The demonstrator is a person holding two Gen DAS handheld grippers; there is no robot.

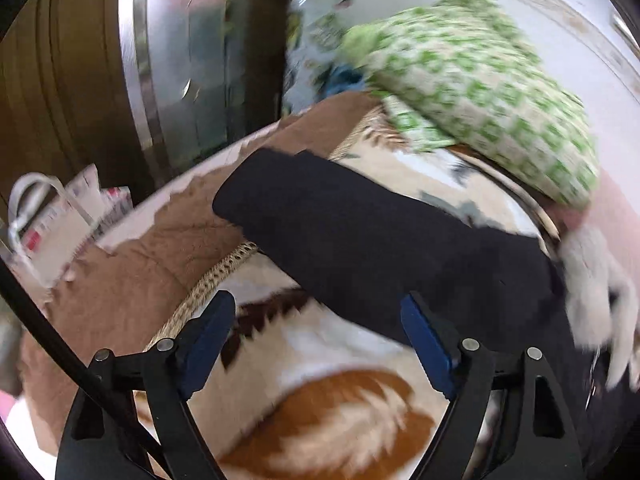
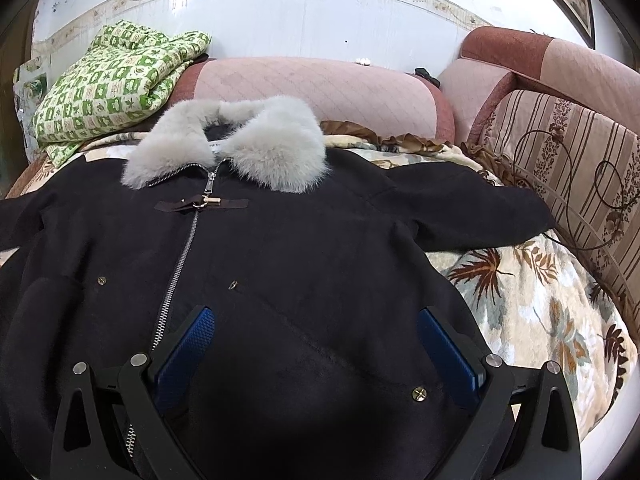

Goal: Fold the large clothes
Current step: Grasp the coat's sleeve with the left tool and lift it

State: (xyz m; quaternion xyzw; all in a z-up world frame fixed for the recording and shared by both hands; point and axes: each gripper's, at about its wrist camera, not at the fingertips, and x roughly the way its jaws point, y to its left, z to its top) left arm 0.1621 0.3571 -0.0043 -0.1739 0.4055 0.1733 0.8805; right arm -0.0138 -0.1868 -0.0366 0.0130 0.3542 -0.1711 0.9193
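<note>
Black coat | leaf-print blanket | pink sofa | tiled wall

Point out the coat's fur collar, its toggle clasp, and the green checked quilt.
fur collar (image 2: pixel 276 160): right wrist view, on its right lobe.
toggle clasp (image 2: pixel 202 203): right wrist view, on the metal toggle.
green checked quilt (image 2: pixel 108 84): right wrist view, on its folded top.

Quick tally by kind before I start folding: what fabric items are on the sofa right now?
Black coat with grey fur collar: 1
Green checked quilt, bundled in the far left corner: 1
Leaf-print blanket under the coat: 1
Striped cushion at the right: 1
Total: 4
</note>
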